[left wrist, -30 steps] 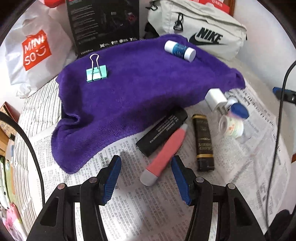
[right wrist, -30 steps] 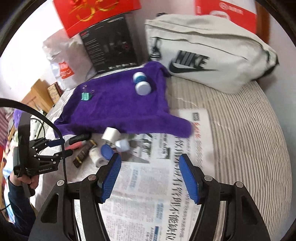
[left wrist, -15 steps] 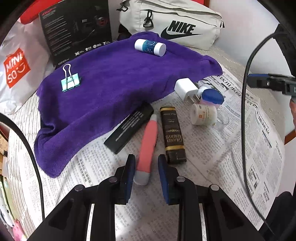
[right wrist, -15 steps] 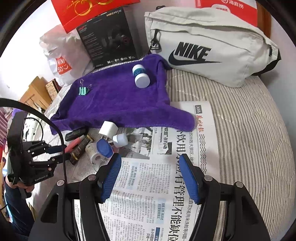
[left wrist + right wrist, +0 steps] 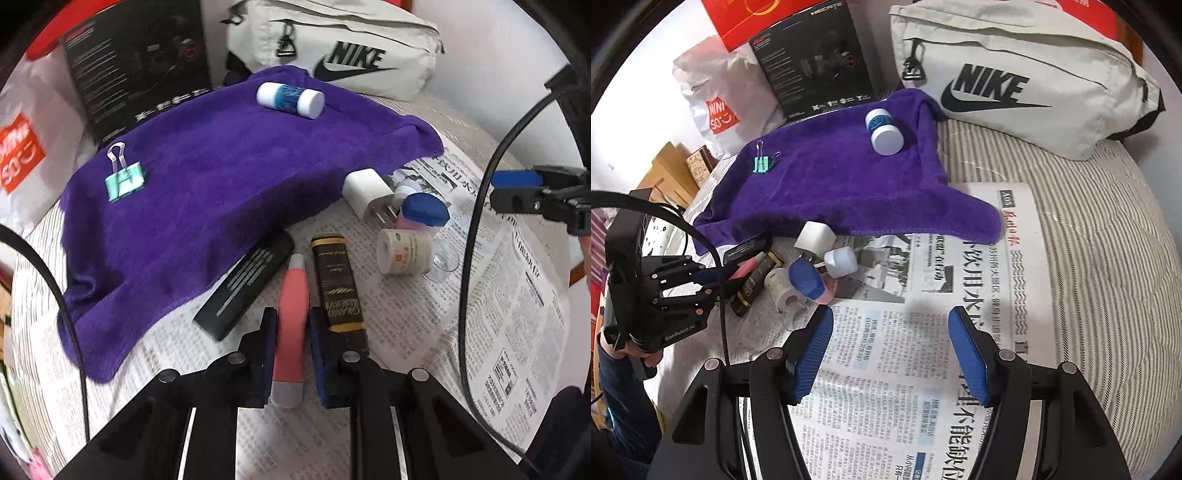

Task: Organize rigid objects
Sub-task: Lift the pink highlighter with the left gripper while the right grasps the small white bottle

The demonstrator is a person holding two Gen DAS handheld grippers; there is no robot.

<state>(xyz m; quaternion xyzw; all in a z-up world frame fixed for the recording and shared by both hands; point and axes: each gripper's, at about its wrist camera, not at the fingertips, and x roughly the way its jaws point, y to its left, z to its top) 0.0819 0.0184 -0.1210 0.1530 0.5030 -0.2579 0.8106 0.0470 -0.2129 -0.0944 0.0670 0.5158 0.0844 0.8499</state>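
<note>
My left gripper (image 5: 292, 326) is shut on a pink tube with a grey cap (image 5: 291, 317), which lies on the newspaper (image 5: 480, 295). A black flat case (image 5: 245, 284) lies to its left and a dark brown box (image 5: 338, 282) to its right. A white charger (image 5: 367, 194), a blue-capped jar (image 5: 424, 212) and a white roll (image 5: 404, 251) lie further right. A teal binder clip (image 5: 123, 179) and a blue-and-white bottle (image 5: 290, 99) rest on the purple towel (image 5: 207, 177). My right gripper (image 5: 890, 325) is open and empty above the newspaper (image 5: 923, 350), right of the jar (image 5: 805, 278).
A grey Nike bag (image 5: 1027, 77), a black product box (image 5: 816, 59) and a white Miniso bag (image 5: 716, 107) stand behind the towel. The striped bed cover (image 5: 1108, 258) extends right. A black cable (image 5: 476, 258) hangs at the right of the left wrist view.
My left gripper moved forward around the pink tube and closed on it. My right gripper stayed open and drifted a little closer to the pile of objects.
</note>
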